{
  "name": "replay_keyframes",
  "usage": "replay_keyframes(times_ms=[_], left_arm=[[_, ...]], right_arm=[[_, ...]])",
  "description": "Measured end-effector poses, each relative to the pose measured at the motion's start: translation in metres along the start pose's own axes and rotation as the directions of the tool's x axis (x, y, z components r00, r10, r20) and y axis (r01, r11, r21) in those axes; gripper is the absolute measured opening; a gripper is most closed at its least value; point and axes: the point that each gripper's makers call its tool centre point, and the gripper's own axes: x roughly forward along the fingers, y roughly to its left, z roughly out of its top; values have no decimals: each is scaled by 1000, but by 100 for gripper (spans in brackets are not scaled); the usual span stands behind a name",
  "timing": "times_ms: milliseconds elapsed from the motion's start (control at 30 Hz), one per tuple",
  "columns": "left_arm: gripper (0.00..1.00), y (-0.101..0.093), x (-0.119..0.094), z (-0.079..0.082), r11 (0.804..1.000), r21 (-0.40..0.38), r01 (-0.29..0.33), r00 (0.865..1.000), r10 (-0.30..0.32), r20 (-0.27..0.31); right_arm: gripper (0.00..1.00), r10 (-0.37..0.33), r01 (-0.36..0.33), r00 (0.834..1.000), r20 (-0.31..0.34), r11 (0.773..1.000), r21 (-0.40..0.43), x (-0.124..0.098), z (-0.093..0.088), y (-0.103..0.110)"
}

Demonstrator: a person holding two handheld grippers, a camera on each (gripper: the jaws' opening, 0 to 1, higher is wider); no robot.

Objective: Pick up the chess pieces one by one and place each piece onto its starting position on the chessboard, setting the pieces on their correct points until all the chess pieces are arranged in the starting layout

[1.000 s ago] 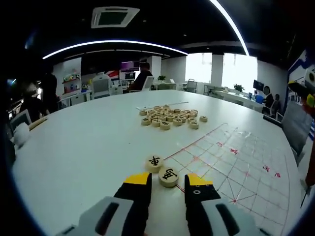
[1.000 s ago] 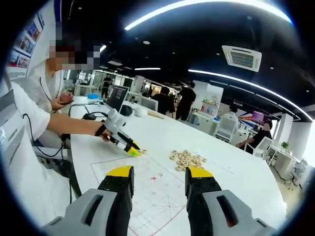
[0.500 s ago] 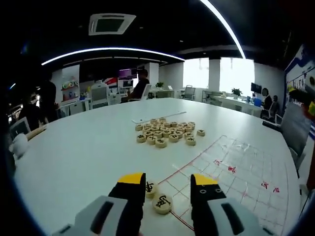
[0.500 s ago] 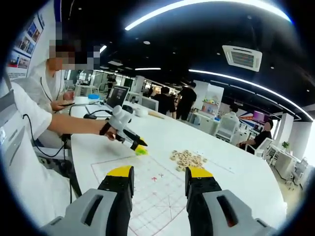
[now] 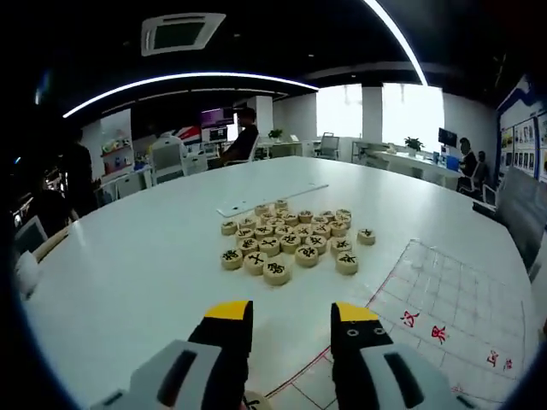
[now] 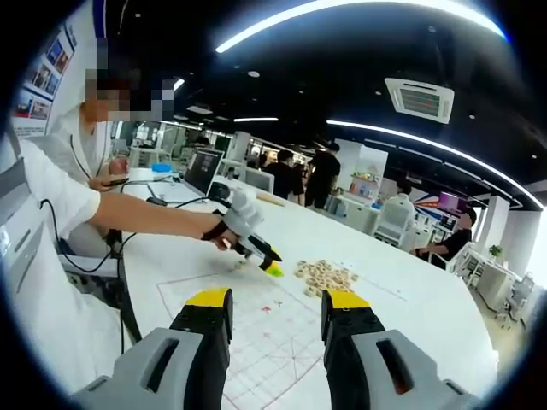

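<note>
Left claw (image 5: 292, 320) hangs released and holds nothing, the heap of chess pieces (image 5: 289, 242) lying ahead beside the chessboard (image 5: 444, 307).

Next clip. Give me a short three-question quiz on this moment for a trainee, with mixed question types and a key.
1. True or false: the left gripper grips a chess piece between its yellow-tipped fingers.
2. Where does the pile of round wooden chess pieces lie: A) on the white table, off the printed chessboard sheet; B) on the sheet's grid; C) in a tray?
3. Fill in: in the right gripper view, the left gripper reaches toward the ____ of pieces.

Key: 1 false, nothing sits between them; 2 A; 3 pile.
</note>
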Motion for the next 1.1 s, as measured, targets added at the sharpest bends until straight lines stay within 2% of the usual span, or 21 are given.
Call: replay_keyframes(times_ms=[400, 600, 833, 900, 1100], left_arm=[[37, 10, 33, 1, 999, -29, -37, 999, 37, -13], [34, 9, 40, 3, 997, -50, -53, 999, 53, -3], [27, 6, 48, 9, 997, -9, -81, 997, 81, -1], [20, 5, 49, 9, 997, -18, -79, 997, 79, 0], [20, 3, 47, 8, 997, -22, -69, 998, 69, 0]], right_arm=[[42, -5, 5, 1000, 2, 1000, 4, 0, -1, -3], [42, -6, 6, 1000, 0, 1000, 5, 0, -1, -4], [42, -4, 4, 1000, -2, 1000, 4, 1, -2, -3], [42, -4, 4, 1000, -2, 1000, 3, 0, -2, -3], [42, -7, 7, 1000, 1, 1000, 1, -1, -1, -4]])
